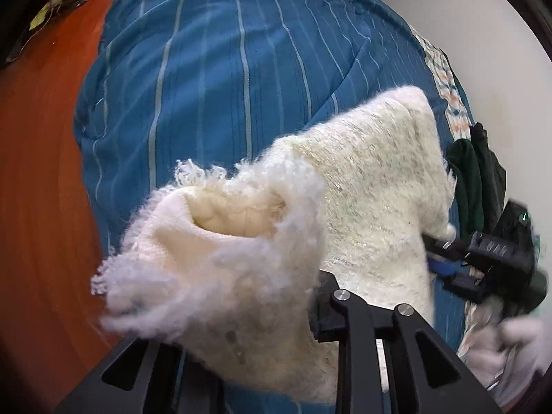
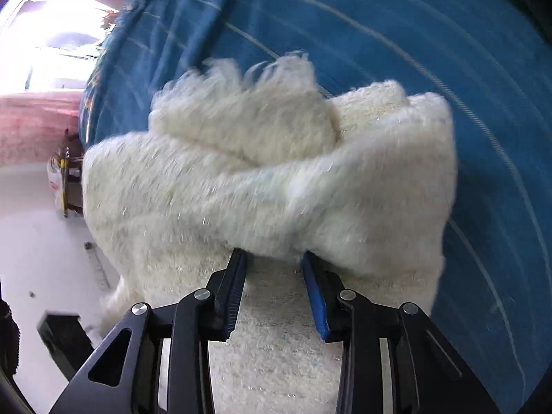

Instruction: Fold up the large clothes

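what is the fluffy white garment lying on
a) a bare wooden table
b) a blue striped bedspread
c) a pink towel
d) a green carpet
b: in both wrist views the fluffy white garment lies on a blue bedspread with thin pale stripes, which spreads out behind and beside it.

The fuzzy garment (image 1: 372,179) lies on the striped bedspread (image 1: 224,69).
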Available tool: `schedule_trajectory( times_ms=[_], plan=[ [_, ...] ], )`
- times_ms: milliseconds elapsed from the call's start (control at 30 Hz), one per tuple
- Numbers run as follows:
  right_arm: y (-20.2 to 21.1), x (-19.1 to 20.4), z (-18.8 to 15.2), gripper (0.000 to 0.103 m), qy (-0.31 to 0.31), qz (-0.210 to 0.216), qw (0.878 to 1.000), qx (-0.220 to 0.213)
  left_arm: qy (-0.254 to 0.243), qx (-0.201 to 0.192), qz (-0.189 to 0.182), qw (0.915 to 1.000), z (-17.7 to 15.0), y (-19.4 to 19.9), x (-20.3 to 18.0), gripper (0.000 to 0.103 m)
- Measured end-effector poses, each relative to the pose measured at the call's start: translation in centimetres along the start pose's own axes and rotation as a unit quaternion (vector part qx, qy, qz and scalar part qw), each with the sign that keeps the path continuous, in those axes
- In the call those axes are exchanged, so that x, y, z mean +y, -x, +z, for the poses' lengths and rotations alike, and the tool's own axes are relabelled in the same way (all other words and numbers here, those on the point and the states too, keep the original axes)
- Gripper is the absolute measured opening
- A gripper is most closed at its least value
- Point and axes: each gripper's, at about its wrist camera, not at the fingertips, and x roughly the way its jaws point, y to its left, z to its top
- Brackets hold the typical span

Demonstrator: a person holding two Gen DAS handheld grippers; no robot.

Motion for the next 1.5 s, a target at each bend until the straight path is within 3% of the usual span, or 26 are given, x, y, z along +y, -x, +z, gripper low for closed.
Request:
schedule_trajectory(
  times_ms=[67, 133, 200, 233, 267, 300, 400, 467, 500, 567, 633, 667, 733, 833, 967, 1100, 1167, 1233, 1267, 1367, 1400, 1500],
  plan=[
    [1.6, -0.1, -0.2, 0.037, 0.008, 0.025, 1.000, 0.015, 0.005, 0.008, -0.003, 0.9999, 0.1, 0.1, 0.3, 0.028],
    [4.0, -1.2, -1.0, 0.040, 0.017, 0.070, 0.997, -0.011, 0.013, 0.016, -0.006, 0.9998, -0.4, 0.2, 0.1, 0.033],
    [6.1, -4.4, -2.6, 0.063, 0.009, 0.077, 0.996, -0.045, 0.025, 0.018, -0.007, 0.9995, -0.4, 0.3, 0.5, 0.040],
    [6.1, -6.0, -3.1, 0.081, 0.003, 0.078, 0.995, -0.054, 0.023, 0.014, -0.001, 0.9996, -0.4, 0.5, 0.7, 0.051],
    [5.4, -7.7, -3.5, 0.083, -0.007, 0.090, 0.994, -0.053, 0.021, 0.011, 0.011, 0.9997, -0.3, 0.5, 0.7, 0.067],
    [4.3, -9.3, -3.9, 0.083, -0.020, 0.107, 0.993, -0.041, 0.022, 0.006, 0.015, 0.9996, -0.2, 0.4, 0.8, 0.070],
    [-0.3, -12.7, -4.6, 0.083, -0.055, 0.217, 0.975, 0.001, 0.038, 0.007, -0.003, 0.9992, 0.0, 0.1, 1.6, 0.070],
    [-3.4, -13.0, -4.6, 0.083, -0.058, 0.291, 0.955, 0.010, 0.040, 0.007, -0.010, 0.9991, 0.3, -0.1, 1.6, 0.070],
    [-4.6, -12.4, -4.4, 0.083, -0.046, 0.316, 0.948, 0.004, 0.037, 0.006, -0.008, 0.9993, 0.5, -0.2, 1.4, 0.070],
    [-5.5, -10.6, -3.7, 0.083, -0.022, 0.327, 0.945, -0.009, 0.030, 0.006, -0.002, 0.9995, 0.8, -0.4, 1.2, 0.070],
    [-5.5, -8.8, -3.3, 0.080, -0.008, 0.315, 0.948, -0.032, 0.027, 0.003, 0.005, 0.9996, 1.2, -0.3, 0.9, 0.070],
    [-5.1, -8.6, -3.3, 0.068, -0.014, 0.317, 0.947, -0.048, 0.027, 0.001, 0.007, 0.9996, 1.4, -0.2, 0.8, 0.070],
    [-4.0, -8.4, -4.0, 0.058, -0.036, 0.318, 0.944, -0.075, 0.029, 0.002, 0.008, 0.9995, 1.9, -0.2, 0.8, 0.070],
    [-2.2, -8.6, -6.2, 0.052, -0.075, 0.318, 0.938, -0.113, 0.016, 0.006, 0.008, 0.9998, 2.4, 0.1, -0.2, 0.070],
    [1.8, -14.3, -12.5, 0.052, -0.189, 0.330, 0.906, -0.187, -0.015, 0.012, -0.007, 0.9998, 2.7, 0.2, -3.3, 0.070],
    [3.4, -20.8, -18.1, 0.054, -0.261, 0.292, 0.892, -0.226, -0.060, 0.033, -0.028, 0.9972, 2.1, -1.2, -7.2, 0.070],
    [2.4, -23.0, -19.5, 0.069, -0.290, 0.267, 0.898, -0.195, -0.086, 0.047, -0.030, 0.9948, 1.4, -2.3, -9.6, 0.070],
    [2.6, -23.8, -20.7, 0.073, -0.295, 0.247, 0.906, -0.176, -0.114, 0.049, -0.027, 0.9919, 0.5, -2.5, -11.8, 0.070],
    [3.6, -23.8, -21.4, 0.073, -0.290, 0.227, 0.912, -0.180, -0.131, 0.045, -0.021, 0.9901, 0.2, -2.4, -12.9, 0.070],
    [8.9, -22.7, -23.2, 0.075, -0.256, 0.113, 0.937, -0.208, -0.193, 0.023, 0.004, 0.9809, -0.9, -1.0, -16.0, 0.070],
    [10.9, -22.1, -23.3, 0.075, -0.249, 0.089, 0.938, -0.224, -0.218, 0.016, 0.026, 0.9755, -1.2, -0.7, -17.2, 0.070],
    [16.4, -21.2, -23.9, 0.074, -0.208, 0.073, 0.944, -0.247, -0.263, 0.011, 0.076, 0.9617, -1.6, -0.6, -18.7, 0.070]
  ],
)
